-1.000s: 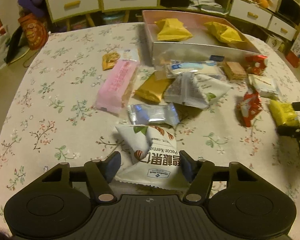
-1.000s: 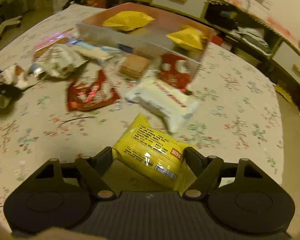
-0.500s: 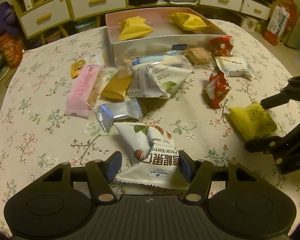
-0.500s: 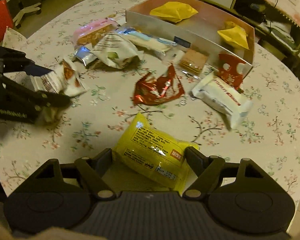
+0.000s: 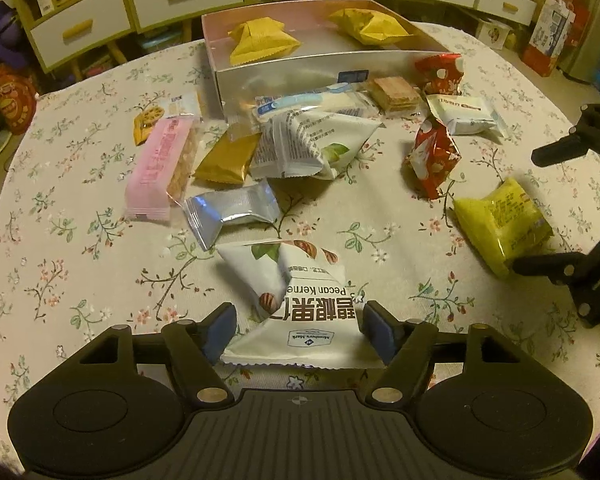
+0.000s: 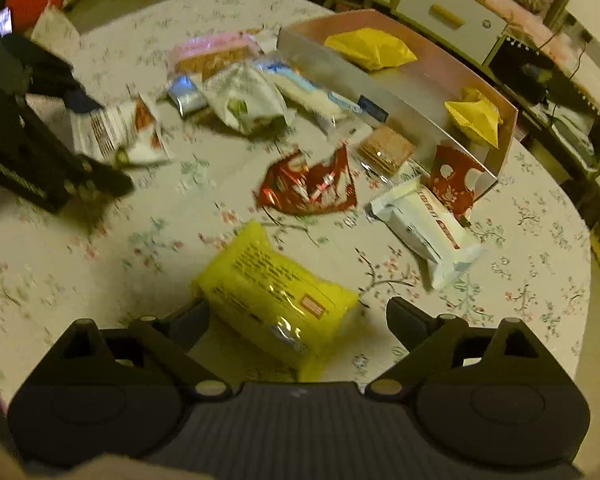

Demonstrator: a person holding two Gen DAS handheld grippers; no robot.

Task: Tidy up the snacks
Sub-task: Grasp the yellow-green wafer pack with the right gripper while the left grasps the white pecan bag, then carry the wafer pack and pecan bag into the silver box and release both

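Between the spread jaws of the left claw (image 5: 298, 330), which have just been opening, lies the nut packet (image 5: 300, 304), untouched: light, crinkly, slippery; best pinched across its flat middle.

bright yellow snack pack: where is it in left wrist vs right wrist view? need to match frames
Left wrist: bright yellow snack pack at the right edge, on the tablecloth between the right gripper's open fingers.
Right wrist: same pack bottom centre, between the gripper's own spread fingers, no pad pressing it.
Shared landmark: the open box holding two yellow packets.
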